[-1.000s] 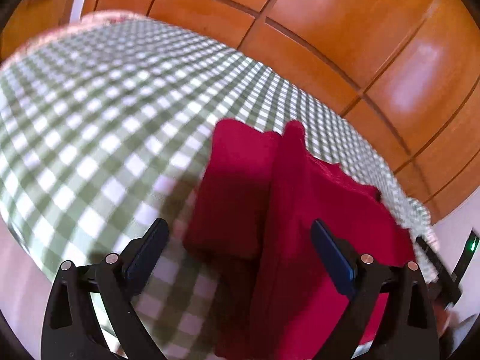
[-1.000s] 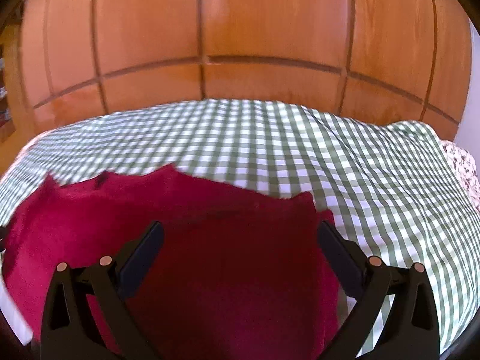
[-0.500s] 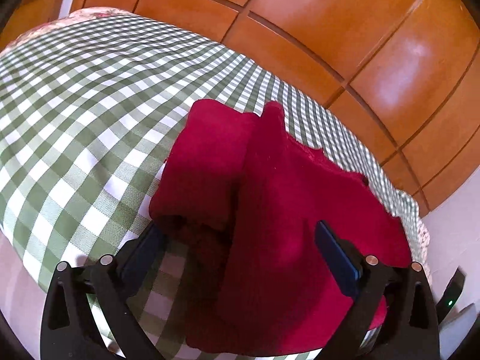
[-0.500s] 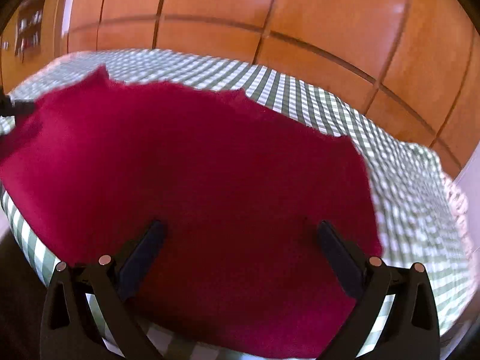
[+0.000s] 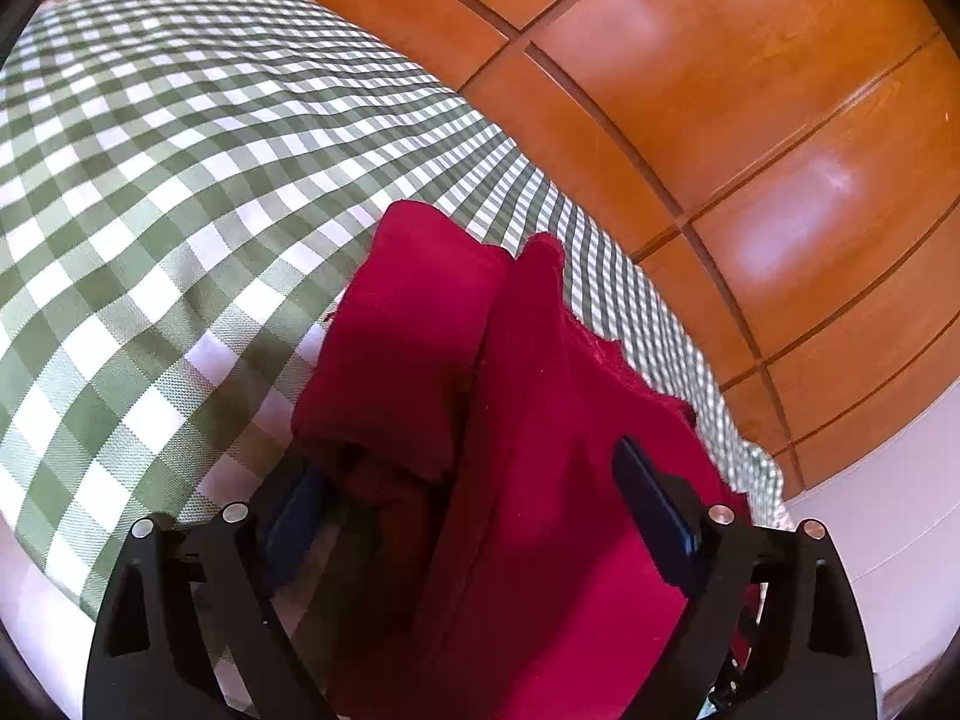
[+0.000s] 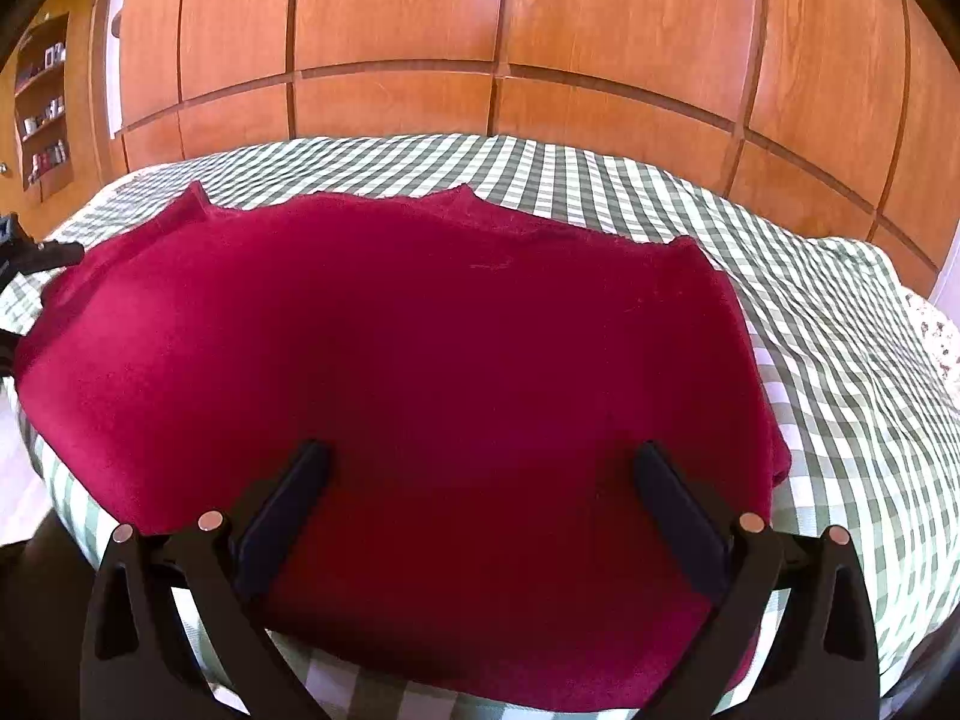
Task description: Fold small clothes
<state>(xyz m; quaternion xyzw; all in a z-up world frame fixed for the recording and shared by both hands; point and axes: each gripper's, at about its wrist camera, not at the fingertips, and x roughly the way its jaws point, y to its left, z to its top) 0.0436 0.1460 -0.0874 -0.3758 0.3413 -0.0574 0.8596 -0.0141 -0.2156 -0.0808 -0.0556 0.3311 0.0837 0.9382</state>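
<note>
A dark red garment [image 6: 420,360] lies spread on the green-and-white checked bedcover [image 6: 810,330]. In the left wrist view the garment [image 5: 540,420] shows a folded-in sleeve part [image 5: 408,330] on its left side. My left gripper [image 5: 474,504] is open, low over the garment's near edge, its left finger beside the bunched sleeve end. My right gripper [image 6: 480,480] is open and empty, just above the garment's near middle.
Orange wooden wardrobe doors [image 6: 510,30] stand behind the bed. Shelves with small items [image 6: 42,108] are at far left. The bed's near edge [image 6: 390,696] runs just under the right gripper. Checked cover [image 5: 150,180] stretches left of the garment.
Both grippers have moved closer to the garment and stayed open. The right view swung back to face the wardrobe squarely. The garment lies as before.
</note>
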